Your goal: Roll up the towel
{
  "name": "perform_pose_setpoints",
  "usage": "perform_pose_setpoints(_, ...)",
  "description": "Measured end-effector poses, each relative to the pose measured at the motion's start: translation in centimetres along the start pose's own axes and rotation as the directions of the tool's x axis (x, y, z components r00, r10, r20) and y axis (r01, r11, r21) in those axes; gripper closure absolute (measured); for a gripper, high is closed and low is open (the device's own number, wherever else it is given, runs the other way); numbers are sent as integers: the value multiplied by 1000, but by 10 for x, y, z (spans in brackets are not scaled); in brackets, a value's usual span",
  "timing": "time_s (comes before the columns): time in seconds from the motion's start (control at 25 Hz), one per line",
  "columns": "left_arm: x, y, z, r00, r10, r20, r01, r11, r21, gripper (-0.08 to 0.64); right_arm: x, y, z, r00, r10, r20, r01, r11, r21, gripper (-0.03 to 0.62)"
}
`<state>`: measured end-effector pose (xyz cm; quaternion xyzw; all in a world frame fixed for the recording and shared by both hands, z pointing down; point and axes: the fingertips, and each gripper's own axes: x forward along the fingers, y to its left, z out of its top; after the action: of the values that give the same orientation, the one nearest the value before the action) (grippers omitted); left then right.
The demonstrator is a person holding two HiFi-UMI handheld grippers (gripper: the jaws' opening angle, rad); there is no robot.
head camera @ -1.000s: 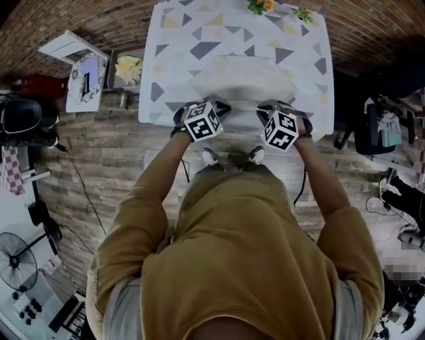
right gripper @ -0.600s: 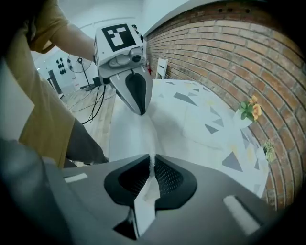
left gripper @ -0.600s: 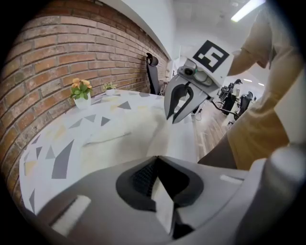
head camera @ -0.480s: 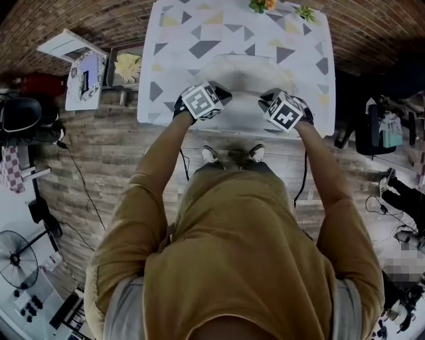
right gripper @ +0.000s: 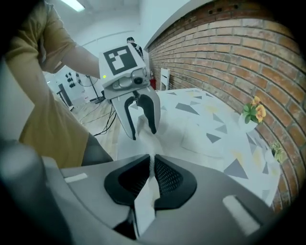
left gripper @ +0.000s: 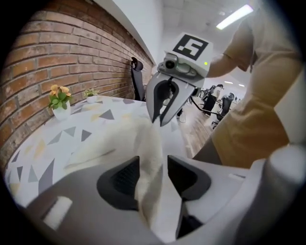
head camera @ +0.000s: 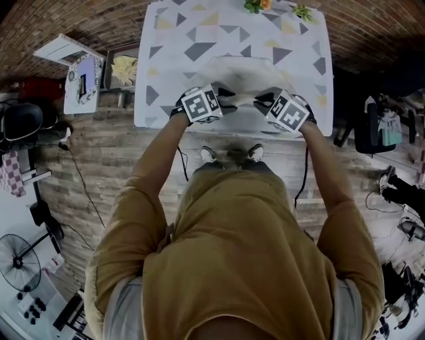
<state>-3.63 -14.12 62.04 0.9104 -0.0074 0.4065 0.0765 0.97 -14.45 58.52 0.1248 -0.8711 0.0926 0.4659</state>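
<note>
A pale towel (head camera: 242, 72) lies on the patterned table (head camera: 176, 40), its near edge lifted off the cloth. My left gripper (head camera: 226, 101) has just been opening: a fold of the towel (left gripper: 148, 148) hangs between its pads, resting on one pad and clear of the other. In the right gripper view, my right gripper (right gripper: 152, 168) is shut on a thin strip of towel (right gripper: 143, 206). The two grippers face each other across the raised edge, the right gripper (left gripper: 160, 117) showing in the left gripper view and the left gripper (right gripper: 141, 129) in the right one.
A flower pot (head camera: 259, 5) and a small plant (head camera: 304, 12) stand at the table's far edge by the brick wall. A tray (head camera: 126, 68) sits on a side stand to the left. A dark chair (head camera: 370, 126) is on the right, cables on the floor.
Both grippers moved away from the table's near edge toward the towel's middle, carrying the towel's near edge with them. The left jaws have parted.
</note>
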Motion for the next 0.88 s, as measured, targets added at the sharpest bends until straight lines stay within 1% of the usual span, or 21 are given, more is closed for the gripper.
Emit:
perform_pose_setpoints(0.12, 1, -10, 4, 999, -28, -20, 29, 999, 25, 362, -6, -6, 4, 999, 6, 48, -9, 998, 56, 560)
perform_pose_setpoints(0.2, 0, -12, 7, 1000, -2, -31, 3, 999, 42, 364, -10, -7, 7, 997, 14, 79, -22, 995, 98, 560)
perform_pose_setpoints(0.24, -1, -10, 8, 1000, 14, -25, -13, 999, 40, 407, -12, -6, 7, 996, 18, 83, -27, 994, 108, 560)
perform_pose_setpoints(0.28, -2, -8, 7, 1000, 15, -10, -15, 1000, 21, 441, -12, -5, 5, 997, 23, 78, -32, 993, 112, 560)
perform_pose_setpoints(0.32, -3, -7, 6, 1000, -3, 13, 3, 1000, -16, 455, -12, -3, 1, 997, 30, 68, -37, 993, 112, 560)
perform_pose_setpoints(0.4, -7, -11, 6, 995, -77, 71, 84, 990, -111, 457, -11, 1, -6, 997, 49, 53, -55, 991, 119, 560)
perform_pose_setpoints(0.48, -10, -17, 6, 982, -142, 123, 163, 971, -175, 457, -9, 4, -10, 996, 73, 49, -79, 988, 134, 560)
perform_pose_setpoints(0.6, -8, -16, 1, 968, -178, 177, 219, 942, -255, 457, -2, 5, -15, 994, 108, 34, -112, 982, 154, 560)
perform_pose_setpoints(0.64, -7, -13, -1, 963, -185, 197, 238, 925, -295, 457, 1, 3, -17, 993, 118, 31, -121, 979, 164, 560)
perform_pose_setpoints(0.72, -3, -7, -7, 954, -192, 230, 269, 885, -380, 457, 9, -3, -19, 991, 132, 29, -135, 972, 194, 560)
perform_pose_setpoints(0.8, 0, 3, -13, 956, -179, 233, 269, 854, -445, 457, 16, -10, -21, 990, 141, 24, -143, 965, 220, 560)
perform_pose_setpoints(0.88, 1, 14, -19, 965, -156, 211, 243, 837, -490, 457, 23, -17, -22, 989, 145, 14, -144, 961, 236, 560)
